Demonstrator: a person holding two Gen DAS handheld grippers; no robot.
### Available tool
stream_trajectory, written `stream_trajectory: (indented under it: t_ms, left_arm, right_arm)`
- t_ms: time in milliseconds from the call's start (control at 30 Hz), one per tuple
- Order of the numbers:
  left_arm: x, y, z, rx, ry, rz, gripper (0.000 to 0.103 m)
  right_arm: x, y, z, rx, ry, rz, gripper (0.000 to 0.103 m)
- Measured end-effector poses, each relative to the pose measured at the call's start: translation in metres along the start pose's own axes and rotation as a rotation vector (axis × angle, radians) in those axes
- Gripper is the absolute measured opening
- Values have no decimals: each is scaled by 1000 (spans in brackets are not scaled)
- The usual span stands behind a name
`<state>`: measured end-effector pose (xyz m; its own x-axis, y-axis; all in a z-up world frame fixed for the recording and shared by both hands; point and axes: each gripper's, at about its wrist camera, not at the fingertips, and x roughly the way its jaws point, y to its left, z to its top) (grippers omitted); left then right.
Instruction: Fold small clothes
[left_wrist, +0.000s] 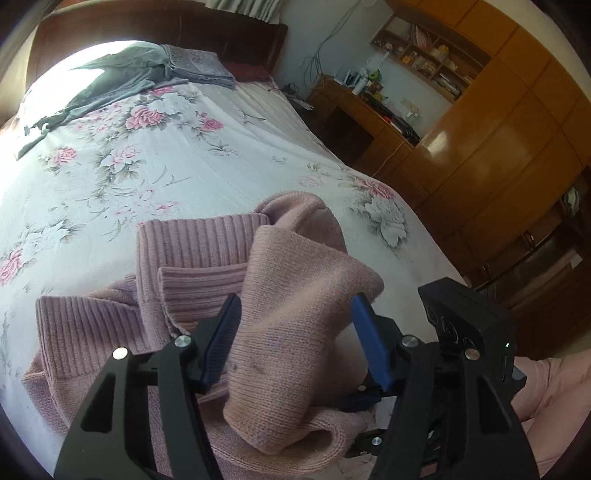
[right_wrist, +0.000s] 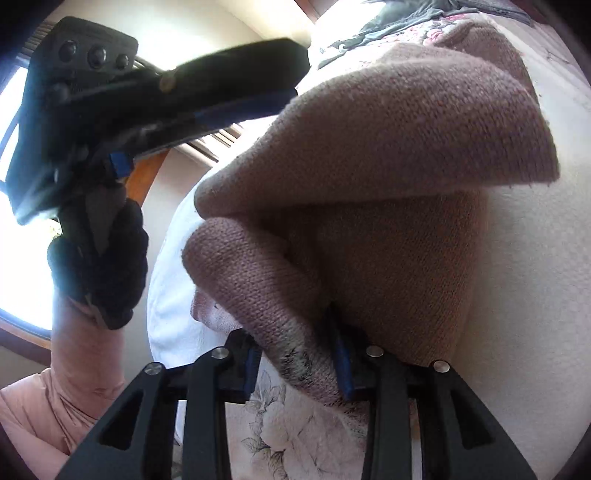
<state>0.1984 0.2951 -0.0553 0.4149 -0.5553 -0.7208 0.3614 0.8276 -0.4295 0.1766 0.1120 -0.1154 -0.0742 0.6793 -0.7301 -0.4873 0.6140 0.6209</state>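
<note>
A pink knit sweater (left_wrist: 207, 258) lies bunched on the floral bedspread (left_wrist: 155, 155), its ribbed hem and cuffs turned toward the headboard. A thick fold of it (left_wrist: 291, 325) rises between the fingers of my left gripper (left_wrist: 295, 343), which stand wide apart, with a gap at the right pad (left_wrist: 369, 343). My right gripper (right_wrist: 297, 369) is shut on a lower fold of the sweater (right_wrist: 369, 155), with knit packed between its blue pads. Its black body (left_wrist: 465, 317) shows in the left wrist view. In the right wrist view the left gripper (right_wrist: 221, 92) hovers at the sweater's upper left edge.
Grey clothes (left_wrist: 122, 70) and a folded grey cloth (left_wrist: 199, 66) lie near the dark headboard (left_wrist: 221, 33). A wooden desk (left_wrist: 354, 110) and wardrobe (left_wrist: 498, 147) stand beyond the bed's right edge. A gloved hand (right_wrist: 99, 266) with a pink sleeve (right_wrist: 44, 406) holds the left gripper.
</note>
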Motion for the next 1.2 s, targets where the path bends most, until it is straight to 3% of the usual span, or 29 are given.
stream_trajectory:
  t_ms: [100,200,300,367,533,633,733,800,867,900,1033,1100,1133,1167,1200]
  left_arm:
    - [25,-14,-7,90,62,96,73]
    - [44,-12,-9,118,105,204,62]
    - [36,7,-7,8,60,153,47]
    - [21,20,-7,-84,-10,85,29]
    - [-19,80,-27,-418,-234,-32,25]
    - [-24,113,-45,-540,-242,-32,24]
    - [-29,123,-57,-579,-238,-16,26]
    - [-34,115,-58,-547,-250,-55,34]
    - [-34,101,-50,-489,-242,-61,65]
    - [-31,95,-44,-460,-230,-53,70]
    - [-8,91,-23,-427,-162,-47,74]
    - [5,95,-16,-438,-145,-65,71]
    - [9,95,-14,-436,-143,-61,61]
    - [10,94,-14,-433,-148,-51,39]
    - [9,95,-14,-439,-159,-36,27]
  right_arm:
    - [-5,-5,-5,21,-9,21,44]
    - [-7,-7,-6,28,-16,27,44]
    - [-7,-10,-6,34,-15,22,44]
    - [-7,-12,-5,32,-14,22,44]
    - [-4,-11,-5,19,-7,5,45]
    - [-2,-7,-4,9,-3,-6,45]
    - [0,-2,-4,-3,3,-17,48]
    - [9,8,0,-10,6,-22,51]
    - [11,11,4,-19,8,-34,52]
    - [14,14,1,-24,10,-38,53]
    - [16,21,0,-28,11,-44,54]
    - [17,23,-1,-32,11,-50,54]
    - [17,24,-1,-34,9,-54,54]
    - [17,26,-2,-36,6,-57,54]
    - [15,28,-2,-38,2,-61,54]
